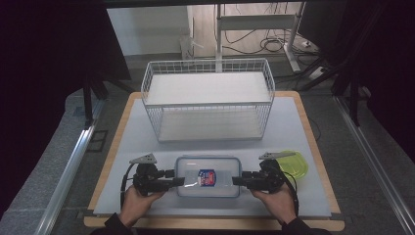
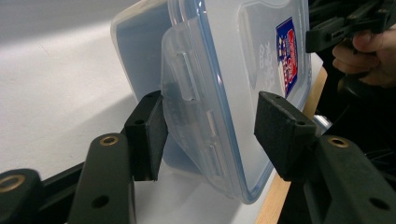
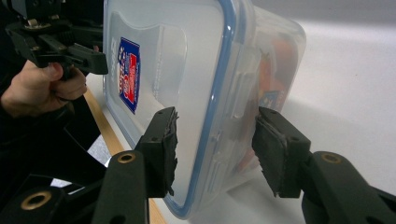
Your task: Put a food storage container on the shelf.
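Clear plastic food box (image 1: 209,176) with blue-rimmed clip lid, lying flat near the front edge of the worktop (image 1: 293,127), long axis running left to right. Left gripper (image 1: 177,181) at its left short end, right gripper (image 1: 236,180) at its right short end, each equally near. Left fingers (image 2: 148,135) straddling the end clip, partly closed: one pad against the box's underside, the other short of the lid. Right fingers (image 3: 161,149) likewise straddling, gaps both sides. Wire basket (image 1: 208,100) well behind; green bowl (image 1: 293,164) beside the right hand (image 1: 274,198).
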Tool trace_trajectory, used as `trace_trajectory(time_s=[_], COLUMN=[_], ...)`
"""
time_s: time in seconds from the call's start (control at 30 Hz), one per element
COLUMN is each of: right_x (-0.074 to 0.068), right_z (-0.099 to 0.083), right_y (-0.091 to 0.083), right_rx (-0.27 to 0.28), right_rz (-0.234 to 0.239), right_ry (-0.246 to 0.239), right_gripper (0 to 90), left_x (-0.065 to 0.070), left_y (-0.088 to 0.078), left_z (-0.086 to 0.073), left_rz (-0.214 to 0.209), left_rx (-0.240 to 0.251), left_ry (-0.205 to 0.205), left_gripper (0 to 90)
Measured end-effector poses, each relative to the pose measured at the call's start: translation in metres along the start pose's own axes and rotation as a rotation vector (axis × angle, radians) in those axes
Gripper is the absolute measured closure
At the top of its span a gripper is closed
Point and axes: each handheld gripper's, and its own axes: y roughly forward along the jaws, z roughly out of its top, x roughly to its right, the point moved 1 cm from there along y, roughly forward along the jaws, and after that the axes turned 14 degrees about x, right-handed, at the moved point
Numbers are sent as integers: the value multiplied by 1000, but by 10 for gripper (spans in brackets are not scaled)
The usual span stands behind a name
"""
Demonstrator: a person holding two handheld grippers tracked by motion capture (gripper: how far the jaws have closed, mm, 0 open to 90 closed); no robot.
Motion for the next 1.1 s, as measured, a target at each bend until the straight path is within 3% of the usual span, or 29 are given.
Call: trace_trajectory(time_s=[0.1, 0.23, 0.57, 1.1], right_x=[-1, -2, -2, -10], right_z=[-1, 0, 6, 41], right_y=[0, -1, -2, -10], right_rx=[8, 11, 35, 80], right_rz=[-12, -20, -20, -13], right_ry=[24, 34, 17, -34], right_gripper=[511, 524, 529, 528], left_x=[-1, 1, 3, 9], left_y=[0, 0, 0, -3], left_z=[0, 2, 12, 46], left_rz=[3, 11, 19, 16], left_rx=[11, 7, 18, 48], left_ry=[-19, -14, 3, 34], left_gripper=[456, 466, 488, 493])
